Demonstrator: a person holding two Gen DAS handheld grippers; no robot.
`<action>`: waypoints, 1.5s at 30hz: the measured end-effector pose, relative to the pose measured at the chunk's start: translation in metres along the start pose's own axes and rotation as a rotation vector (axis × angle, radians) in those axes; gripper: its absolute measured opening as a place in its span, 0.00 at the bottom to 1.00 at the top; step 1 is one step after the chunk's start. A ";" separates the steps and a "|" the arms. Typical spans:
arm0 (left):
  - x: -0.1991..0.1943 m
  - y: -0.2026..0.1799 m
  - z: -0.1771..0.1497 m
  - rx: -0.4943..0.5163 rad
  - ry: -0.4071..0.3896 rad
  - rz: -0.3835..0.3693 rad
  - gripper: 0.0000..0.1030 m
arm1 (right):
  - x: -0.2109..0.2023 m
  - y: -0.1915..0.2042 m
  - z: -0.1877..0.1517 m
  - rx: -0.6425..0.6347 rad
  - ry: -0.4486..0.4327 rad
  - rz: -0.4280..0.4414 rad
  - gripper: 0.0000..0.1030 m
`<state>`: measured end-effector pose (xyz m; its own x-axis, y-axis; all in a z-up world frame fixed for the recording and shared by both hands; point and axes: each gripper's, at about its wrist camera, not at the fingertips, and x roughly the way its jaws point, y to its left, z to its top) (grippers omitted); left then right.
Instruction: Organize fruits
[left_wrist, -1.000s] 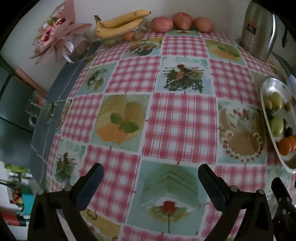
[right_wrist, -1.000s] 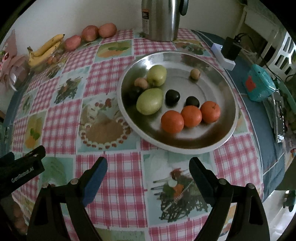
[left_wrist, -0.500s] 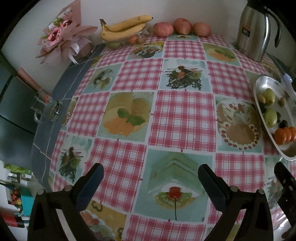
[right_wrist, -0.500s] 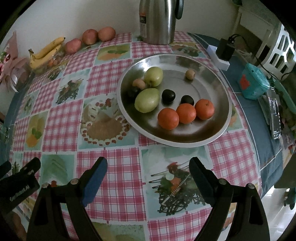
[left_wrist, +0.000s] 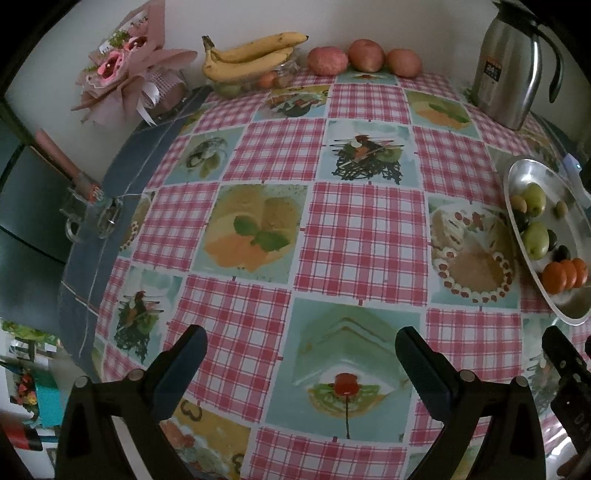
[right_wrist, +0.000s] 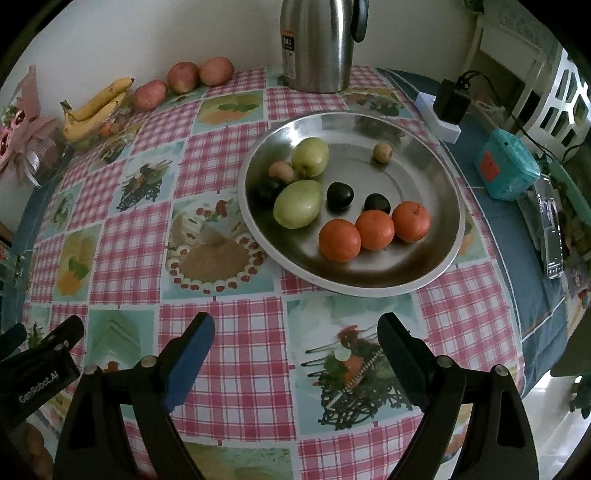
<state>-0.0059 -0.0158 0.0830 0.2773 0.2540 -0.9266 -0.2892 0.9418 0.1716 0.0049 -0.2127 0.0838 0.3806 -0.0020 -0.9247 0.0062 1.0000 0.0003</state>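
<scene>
Both grippers have drawn back and up from the table. From the right gripper (right_wrist: 295, 341) the metal tray (right_wrist: 448, 254) now sits farther off; from the left gripper (left_wrist: 301, 356) the thermos (left_wrist: 506, 74) shows whole, farther from the tray.

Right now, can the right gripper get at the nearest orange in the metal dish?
Probably yes. The right gripper is open and empty, and only bare tablecloth lies between it and the dish. The nearest orange sits by the near rim, uncovered.
</scene>
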 end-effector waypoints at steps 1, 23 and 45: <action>0.000 0.000 0.000 0.000 0.000 -0.001 1.00 | 0.000 0.000 0.000 0.000 0.001 0.002 0.88; 0.000 -0.002 0.000 -0.001 0.004 -0.011 1.00 | 0.002 0.003 0.001 -0.005 0.005 0.021 0.88; 0.000 -0.001 0.000 0.000 0.005 -0.011 1.00 | 0.003 0.004 0.001 -0.009 0.009 0.022 0.88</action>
<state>-0.0051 -0.0169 0.0832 0.2760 0.2425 -0.9301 -0.2858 0.9446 0.1614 0.0069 -0.2092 0.0813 0.3724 0.0195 -0.9279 -0.0101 0.9998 0.0170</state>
